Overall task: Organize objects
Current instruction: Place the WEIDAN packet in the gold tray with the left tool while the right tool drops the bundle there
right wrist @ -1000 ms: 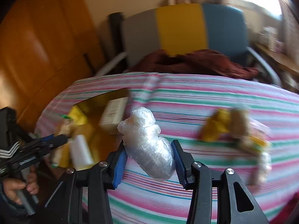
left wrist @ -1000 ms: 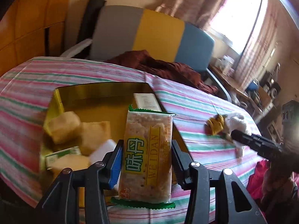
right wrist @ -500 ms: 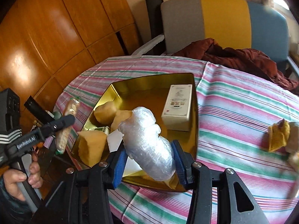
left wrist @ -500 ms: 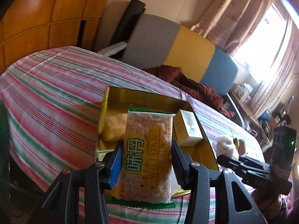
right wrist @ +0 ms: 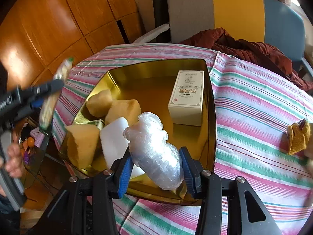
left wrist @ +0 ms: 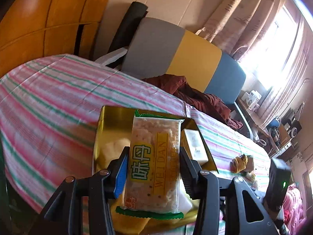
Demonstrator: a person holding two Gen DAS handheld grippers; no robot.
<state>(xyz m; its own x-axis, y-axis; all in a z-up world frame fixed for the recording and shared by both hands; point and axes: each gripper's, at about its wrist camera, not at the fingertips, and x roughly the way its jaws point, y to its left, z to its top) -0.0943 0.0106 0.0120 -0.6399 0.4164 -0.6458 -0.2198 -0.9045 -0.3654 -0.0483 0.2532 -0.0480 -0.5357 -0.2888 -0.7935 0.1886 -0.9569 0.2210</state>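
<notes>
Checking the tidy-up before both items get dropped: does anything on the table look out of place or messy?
Yes. A small crumpled yellow clump lies loose on the striped cloth, well right of the gold tray where the box and sponges sit. Nothing looks spilled or broken. Both grippers hold their items over the tray.

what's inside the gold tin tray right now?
Inside the gold tin tray: an upright white printed box, three tan sponge-like chunks and a white foam block. A green-edged packet is mostly buried between them. The near corner is hidden behind the clear plastic-wrapped bundle.
</notes>
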